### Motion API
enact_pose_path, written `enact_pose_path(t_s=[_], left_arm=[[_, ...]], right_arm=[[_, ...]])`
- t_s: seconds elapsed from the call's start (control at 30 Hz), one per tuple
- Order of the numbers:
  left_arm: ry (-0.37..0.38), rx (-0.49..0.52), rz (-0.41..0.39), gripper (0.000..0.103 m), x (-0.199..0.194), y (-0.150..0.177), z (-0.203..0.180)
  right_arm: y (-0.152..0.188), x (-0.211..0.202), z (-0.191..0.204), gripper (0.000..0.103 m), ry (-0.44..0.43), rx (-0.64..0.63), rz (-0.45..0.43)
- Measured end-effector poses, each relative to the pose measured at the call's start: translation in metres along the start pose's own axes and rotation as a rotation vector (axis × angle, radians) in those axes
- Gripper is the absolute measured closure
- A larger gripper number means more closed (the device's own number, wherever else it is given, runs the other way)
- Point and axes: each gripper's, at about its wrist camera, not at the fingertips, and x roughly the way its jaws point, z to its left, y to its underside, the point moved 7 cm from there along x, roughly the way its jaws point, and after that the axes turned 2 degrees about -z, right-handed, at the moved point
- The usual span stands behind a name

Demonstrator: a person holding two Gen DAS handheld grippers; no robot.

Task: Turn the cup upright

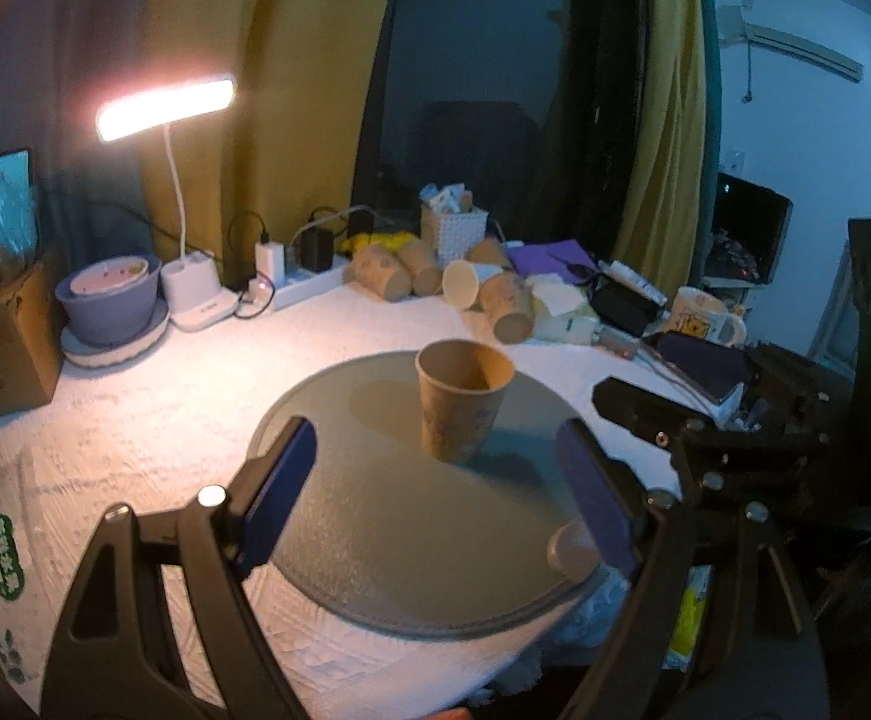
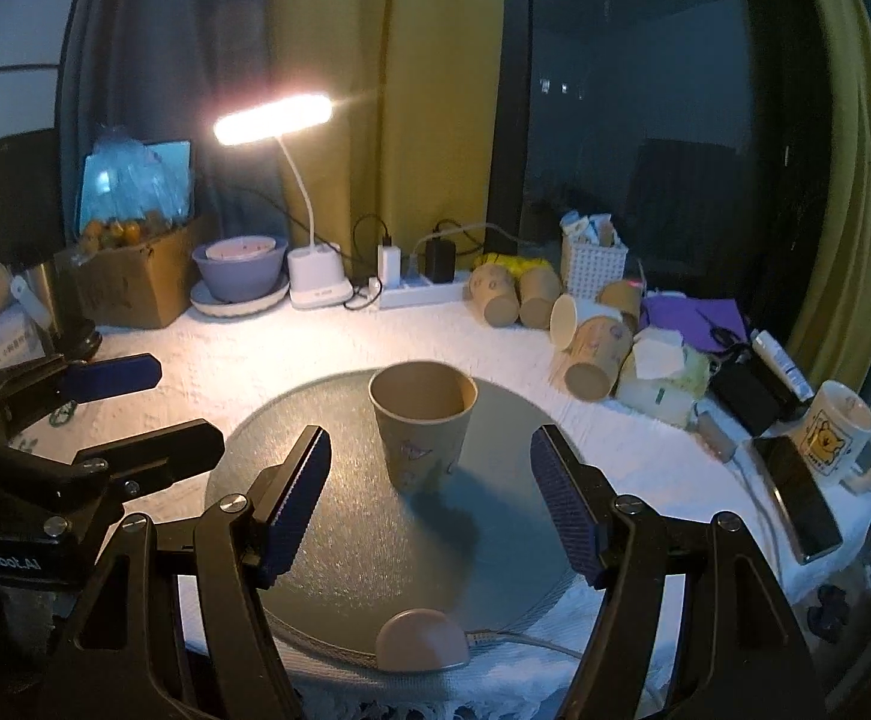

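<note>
A brown paper cup (image 1: 460, 402) stands upright, mouth up, on a round grey mat (image 1: 375, 528). It also shows in the right wrist view (image 2: 422, 429) on the same mat (image 2: 351, 552). My left gripper (image 1: 438, 447) is open and empty, its blue pads just short of the cup. My right gripper (image 2: 429, 450) is open and empty, with the cup standing beyond and between its fingertips. The right gripper shows at the right of the left wrist view (image 1: 705, 420). The left gripper shows at the left of the right wrist view (image 2: 135, 408).
Several brown paper cups (image 2: 555, 312) lie on their sides at the back of the white-clothed table. A lit desk lamp (image 2: 273, 117), power strip (image 2: 417, 291), purple bowl (image 2: 240, 270), cardboard box (image 2: 135, 282), white basket (image 2: 592, 264), mug (image 2: 843, 435) and phone (image 2: 798, 498) stand around. A small pink dome (image 2: 422, 639) sits at the mat's near edge.
</note>
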Motion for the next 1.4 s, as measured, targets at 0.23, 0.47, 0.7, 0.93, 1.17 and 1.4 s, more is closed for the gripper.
enact_pose_path(t_s=[0.23, 0.47, 0.7, 0.93, 1.17, 1.4], left_arm=[[0.017, 0.032, -0.055, 0.019, -0.017, -0.015, -0.012], [0.014, 0.055, -0.103, 0.015, -0.034, -0.028, -0.017], [0.010, 0.060, -0.169, 0.009, -0.052, -0.042, -0.021], [-0.023, 0.060, -0.226, 0.009, -0.067, -0.052, -0.019], [-0.005, 0.044, -0.249, 0.009, -0.076, -0.056, -0.016], [-0.008, 0.071, -0.280, 0.009, -0.080, -0.055, -0.020]], right_arm=[[-0.014, -0.023, -0.002, 0.031, -0.001, 0.002, -0.049], [-0.025, -0.043, -0.007, 0.031, 0.000, 0.006, -0.088], [-0.034, -0.060, -0.009, 0.031, 0.001, 0.007, -0.121], [-0.043, -0.078, -0.012, 0.030, 0.005, 0.014, -0.144], [-0.048, -0.087, -0.015, 0.024, 0.018, 0.022, -0.150], [-0.048, -0.088, -0.011, 0.024, 0.013, 0.012, -0.144]])
